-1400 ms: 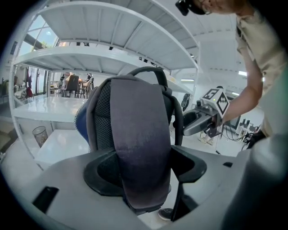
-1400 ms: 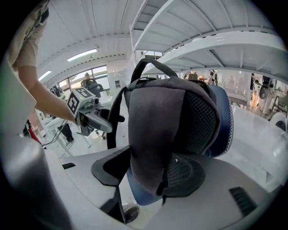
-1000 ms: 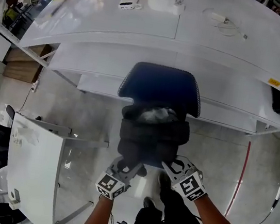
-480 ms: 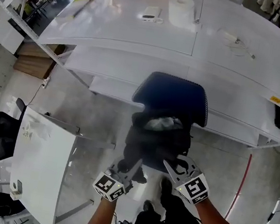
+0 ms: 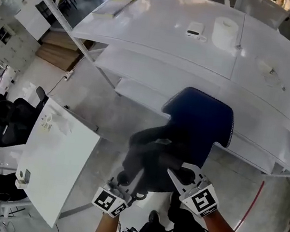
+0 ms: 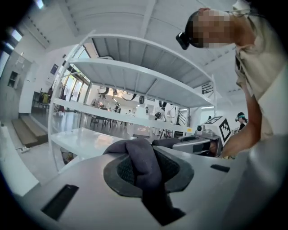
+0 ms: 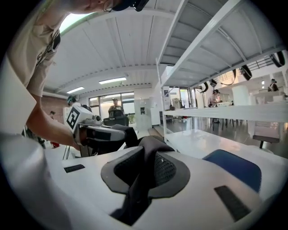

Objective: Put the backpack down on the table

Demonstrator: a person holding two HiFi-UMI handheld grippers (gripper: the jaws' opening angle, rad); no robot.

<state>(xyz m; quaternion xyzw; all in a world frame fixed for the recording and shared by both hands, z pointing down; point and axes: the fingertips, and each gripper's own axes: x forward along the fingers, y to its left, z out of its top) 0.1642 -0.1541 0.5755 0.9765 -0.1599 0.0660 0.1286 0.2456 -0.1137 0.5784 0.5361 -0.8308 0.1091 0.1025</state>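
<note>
The black backpack (image 5: 152, 160) hangs in the air just in front of the blue chair (image 5: 201, 121), below the white curved table (image 5: 162, 39). My left gripper (image 5: 127, 183) holds it at its lower left, and its jaws have just been closing on a dark strap (image 6: 141, 173) that runs between the pads. My right gripper (image 5: 178, 176) is shut on another dark strap (image 7: 144, 173) at the lower right. Each gripper shows in the other's view: the right gripper (image 6: 198, 143) and the left gripper (image 7: 96, 132).
On the table lie a power bank (image 5: 194, 30), a white paper roll (image 5: 224, 32), a book (image 5: 115, 4) and a cable (image 5: 270, 72). A white side table (image 5: 56, 164) and a black chair (image 5: 12, 120) stand at the left. The blue chair's seat (image 7: 234, 166) is close by.
Both grippers have risen with the backpack, lifting it off the chair seat and slightly leftward. The left jaws have drawn tighter on the strap.
</note>
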